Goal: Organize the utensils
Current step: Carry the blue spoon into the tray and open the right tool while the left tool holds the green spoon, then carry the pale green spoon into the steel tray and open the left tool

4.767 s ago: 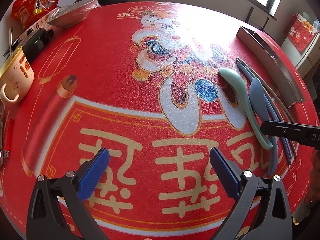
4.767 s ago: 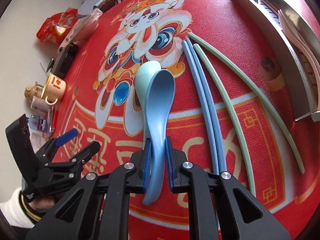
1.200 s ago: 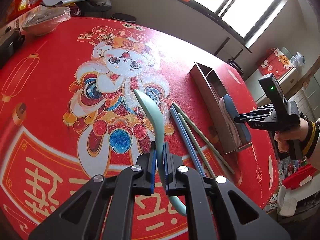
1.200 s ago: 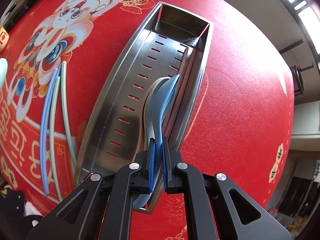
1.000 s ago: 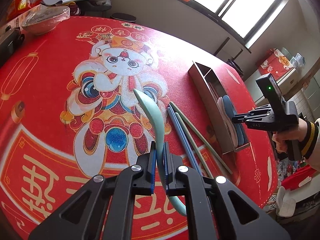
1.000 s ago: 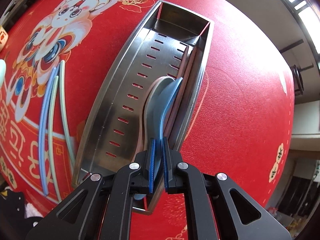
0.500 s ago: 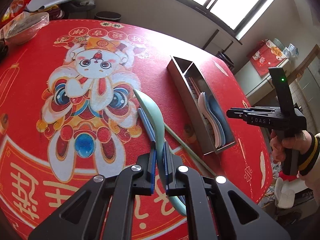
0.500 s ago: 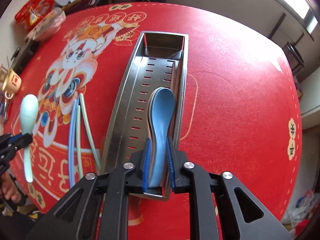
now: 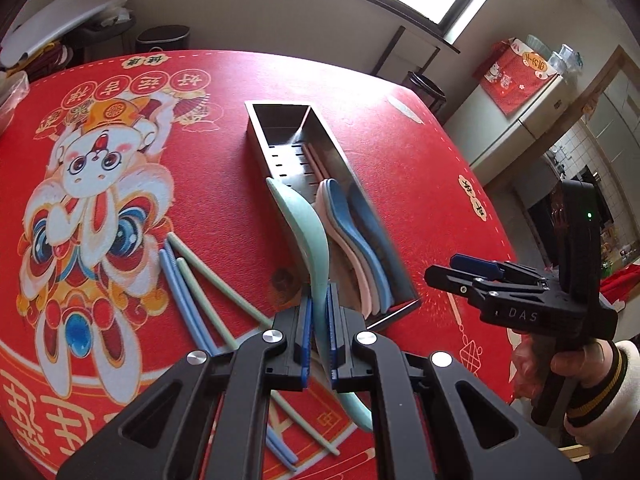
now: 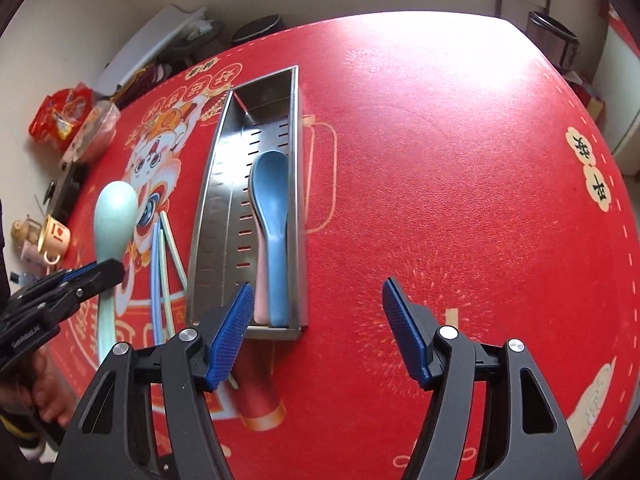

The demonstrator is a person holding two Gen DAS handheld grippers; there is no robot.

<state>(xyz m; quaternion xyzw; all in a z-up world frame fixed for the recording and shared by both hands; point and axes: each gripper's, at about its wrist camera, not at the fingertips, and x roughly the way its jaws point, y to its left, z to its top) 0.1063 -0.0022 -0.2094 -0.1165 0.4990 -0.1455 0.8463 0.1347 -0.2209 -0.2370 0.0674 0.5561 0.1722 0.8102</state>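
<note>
Blue spoon dropped in tray; green spoon on its way.

The right gripper point(image 10: 316, 330) has just been opening, jaws wide with nothing between them; the blue spoon point(image 10: 272, 216) now lies in the tray point(image 10: 216, 184), probably atop a pink one. The left gripper point(image 9: 318, 328) stays clenched on the green spoon point(image 9: 306, 232), now nearer the tray; chopsticks point(image 9: 192, 280) remain on the mat.

Pink spoon point(image 10: 260, 280) mostly buried under the blue spoon point(image 10: 272, 216), handle end lost behind the left-hand jaw.
</note>
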